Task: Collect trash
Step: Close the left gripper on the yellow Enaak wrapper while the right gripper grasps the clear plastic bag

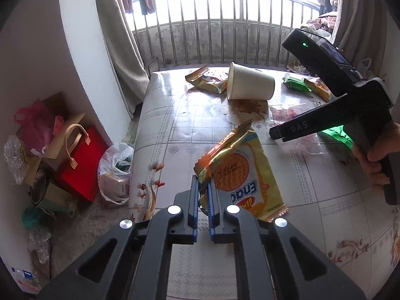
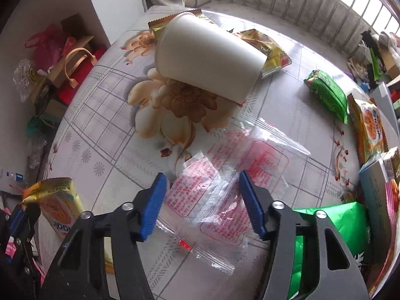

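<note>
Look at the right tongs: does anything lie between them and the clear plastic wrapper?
Nothing visible does. The right tongs stand open directly over the clear plastic wrapper, which lies flat on the table.

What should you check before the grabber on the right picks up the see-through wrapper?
1. Left gripper shut on the yellow biscuit wrapper: ok.
2. Right gripper jaws straddle the clear wrapper: ok.
3. Right pads pressing on the clear wrapper: not ok, still apart.
4. White cup, lying on its side, clear of the jaws: ok.
5. Green packet clear of the right finger: cannot tell, it lies right beside it.
6. Clear wrapper flat on the table: not ok, crumpled.
</note>
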A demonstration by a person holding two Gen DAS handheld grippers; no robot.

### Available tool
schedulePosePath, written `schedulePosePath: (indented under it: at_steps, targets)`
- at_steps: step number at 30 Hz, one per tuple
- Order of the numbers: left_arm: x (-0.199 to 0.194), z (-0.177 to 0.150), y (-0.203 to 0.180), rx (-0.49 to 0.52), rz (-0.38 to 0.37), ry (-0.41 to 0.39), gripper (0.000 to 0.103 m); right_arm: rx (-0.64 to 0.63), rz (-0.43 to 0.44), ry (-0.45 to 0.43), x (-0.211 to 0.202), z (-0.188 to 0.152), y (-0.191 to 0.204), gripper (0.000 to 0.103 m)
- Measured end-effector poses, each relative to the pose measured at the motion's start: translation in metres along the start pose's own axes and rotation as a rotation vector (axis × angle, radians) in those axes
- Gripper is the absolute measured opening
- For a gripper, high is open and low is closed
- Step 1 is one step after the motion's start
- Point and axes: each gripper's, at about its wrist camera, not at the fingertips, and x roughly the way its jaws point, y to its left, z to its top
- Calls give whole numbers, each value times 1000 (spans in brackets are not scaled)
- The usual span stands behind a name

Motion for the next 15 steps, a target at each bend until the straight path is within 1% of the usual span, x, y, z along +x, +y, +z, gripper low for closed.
schedulePosePath:
  at_steps: [1, 2, 3, 4, 5, 7, 10, 12, 15]
  targets:
    - [-3, -1, 1, -5, 0, -1, 6, 6, 7, 0, -2, -5, -2, 33]
    - [-6, -2, 2, -10, 2, -5, 6, 13, 15, 1, -4, -8, -6, 23]
    - [-9, -3, 4, -13, 4, -9, 6, 42, 40, 5, -6, -12, -11, 12]
    - [-12, -4, 5, -17, 6, -13, 6, 77, 80, 14, -7, -15, -16, 11]
    - [-17, -5, 6, -19, 10, -17, 6, 115, 122, 22, -8, -19, -22, 6]
    - [-27, -6, 8, -24, 18, -28, 6, 172, 184, 10, -16, -26, -31, 4]
    - [-48, -5, 11, -30, 13, -55, 6, 203, 251, -67, -49, -38, -36, 3]
    - [-68, -3, 9, -32, 7, -75, 6, 193, 300, -137, -86, -47, -38, 3]
    - [-109, 0, -4, -12, -34, -134, 6, 172, 369, -286, -158, -80, -51, 3]
